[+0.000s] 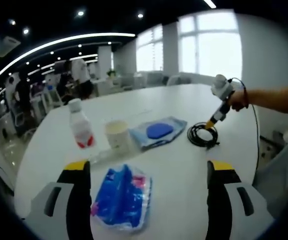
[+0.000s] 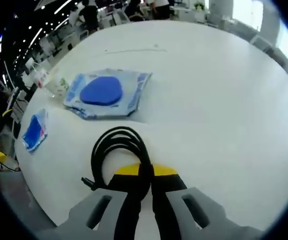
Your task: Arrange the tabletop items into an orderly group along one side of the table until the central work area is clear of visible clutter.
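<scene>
My right gripper (image 2: 145, 182) has its jaws pinched tight on the near edge of the cable (image 2: 117, 152), a black coil lying flat on the white table (image 2: 219, 100); in the left gripper view I can see that same gripper (image 1: 215, 121) standing over the coil (image 1: 203, 135) with my hand (image 1: 239, 99) behind it. My left gripper (image 1: 149, 172) hangs with its jaws wide apart and nothing between them, low over the table just beside the blue packet (image 1: 122, 197), which lies between the jaws in view but is not gripped. Beyond the cable sits the flat pouch (image 2: 105, 93) with a blue round shape on it, close to the coil but not touching. Past that, the cup (image 1: 116, 134) and the bottle (image 1: 81, 124) stand upright near each other, the cup just beside the pouch's edge. As I judge it, the job is barely begun: the five things are still strung loosely across the middle of the table, none lined up along an edge. The cable looks like the first to be carried aside; the packet, pouch, cup and bottle remain. The coil is limp, so it may unwind or drag when lifted.
</scene>
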Demonstrator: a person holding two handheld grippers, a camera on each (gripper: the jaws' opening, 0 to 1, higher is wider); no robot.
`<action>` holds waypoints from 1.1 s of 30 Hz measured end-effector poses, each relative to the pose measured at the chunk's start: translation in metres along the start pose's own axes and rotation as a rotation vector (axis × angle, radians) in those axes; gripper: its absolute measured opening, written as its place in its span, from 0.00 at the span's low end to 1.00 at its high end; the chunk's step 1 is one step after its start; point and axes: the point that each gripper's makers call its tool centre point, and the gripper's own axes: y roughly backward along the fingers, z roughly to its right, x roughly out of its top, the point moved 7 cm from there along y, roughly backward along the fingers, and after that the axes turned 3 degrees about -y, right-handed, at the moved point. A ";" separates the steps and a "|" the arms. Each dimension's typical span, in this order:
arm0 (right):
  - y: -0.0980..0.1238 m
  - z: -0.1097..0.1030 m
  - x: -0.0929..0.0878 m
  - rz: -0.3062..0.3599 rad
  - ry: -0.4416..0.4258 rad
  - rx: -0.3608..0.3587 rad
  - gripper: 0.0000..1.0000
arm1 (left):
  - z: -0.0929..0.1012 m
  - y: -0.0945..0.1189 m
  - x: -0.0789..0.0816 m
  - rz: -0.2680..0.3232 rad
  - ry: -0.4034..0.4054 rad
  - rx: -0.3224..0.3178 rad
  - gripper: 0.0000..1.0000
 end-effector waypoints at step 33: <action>0.024 -0.083 0.042 0.333 -0.012 0.196 0.99 | -0.003 0.003 0.003 0.016 0.010 0.012 0.99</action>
